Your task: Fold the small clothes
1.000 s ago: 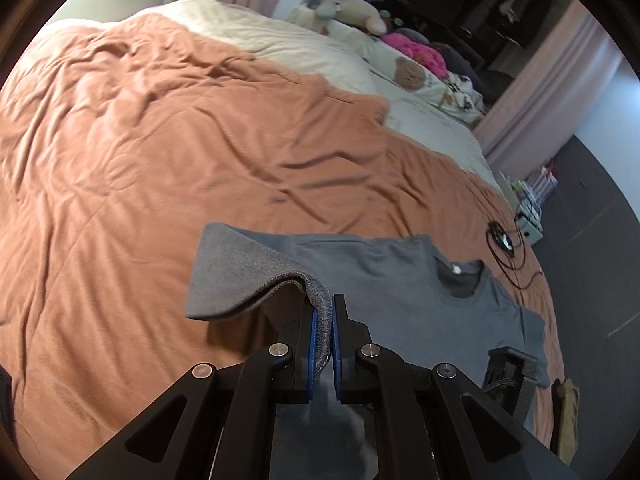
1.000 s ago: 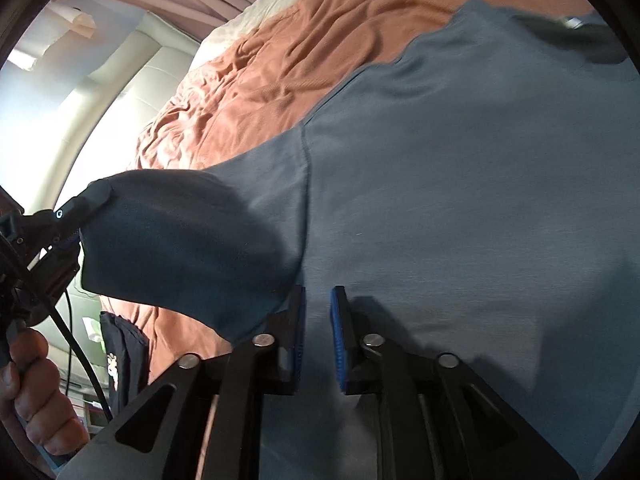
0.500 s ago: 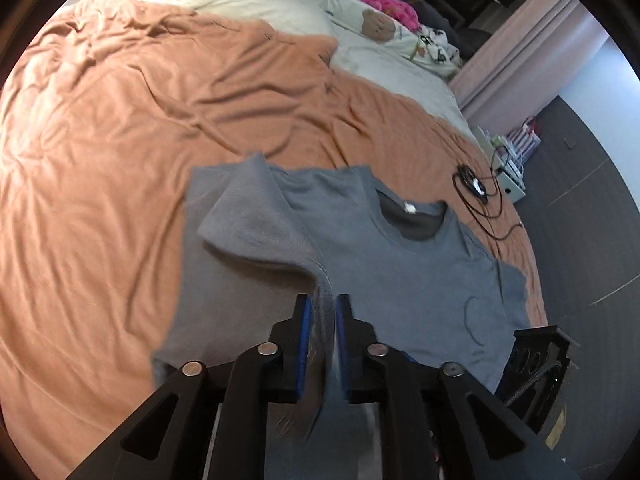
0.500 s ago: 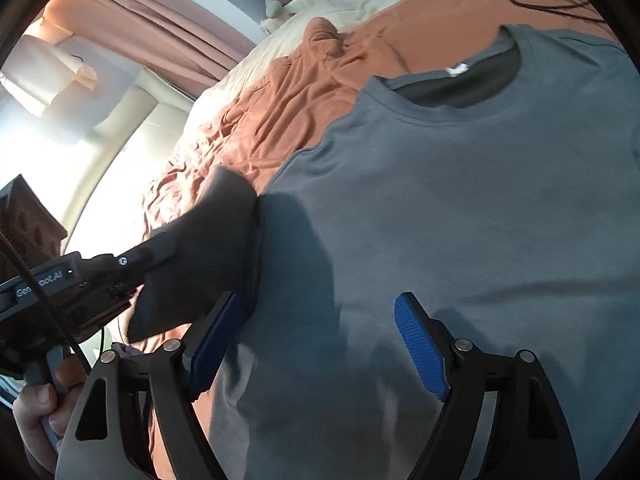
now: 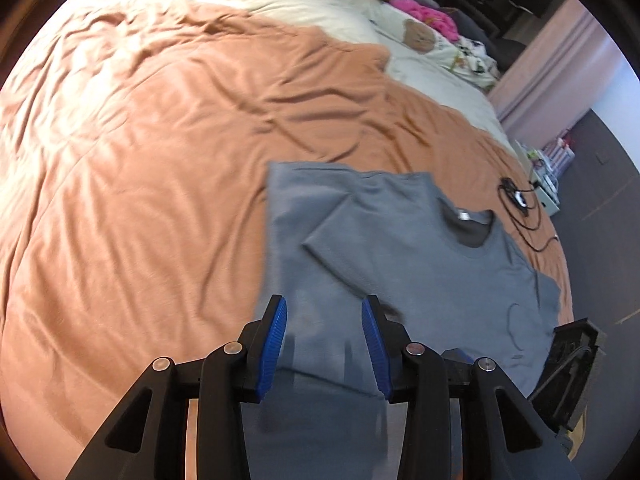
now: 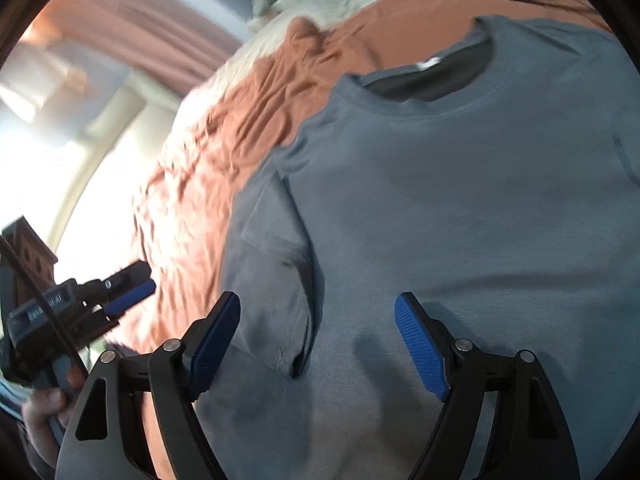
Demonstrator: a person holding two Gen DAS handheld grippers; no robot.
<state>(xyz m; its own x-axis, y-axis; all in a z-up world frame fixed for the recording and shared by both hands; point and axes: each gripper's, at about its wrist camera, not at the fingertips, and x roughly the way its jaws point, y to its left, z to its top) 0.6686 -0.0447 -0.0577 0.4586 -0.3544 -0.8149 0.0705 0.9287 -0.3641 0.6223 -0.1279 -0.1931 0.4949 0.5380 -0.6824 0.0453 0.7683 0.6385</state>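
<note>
A grey T-shirt [image 5: 420, 264] lies front up on the orange bedspread [image 5: 152, 168], its collar toward the far right. One sleeve [image 5: 332, 216] is folded inward over the chest, seen also in the right wrist view as a flap [image 6: 276, 276]. My left gripper [image 5: 323, 340] hovers over the shirt's near edge, its jaws opening with no cloth pinched between the blue pads. My right gripper [image 6: 318, 344] stands open wide above the shirt's body [image 6: 480, 208], holding nothing. The left gripper [image 6: 120, 300] also shows at the left of the right wrist view, in a hand [image 6: 44, 408].
Cream bedding [image 5: 320, 12] and soft toys [image 5: 420, 36] lie at the head of the bed. A black cable [image 5: 520, 208] rests on the bedspread beyond the collar. A dark box [image 5: 572, 368] stands at the bed's right edge, with dark floor [image 5: 592, 200] past it.
The left gripper carried the sleeve over onto the shirt, let it go and spread its jaws. The right gripper opened wide and pulled back, bringing the collar into view.
</note>
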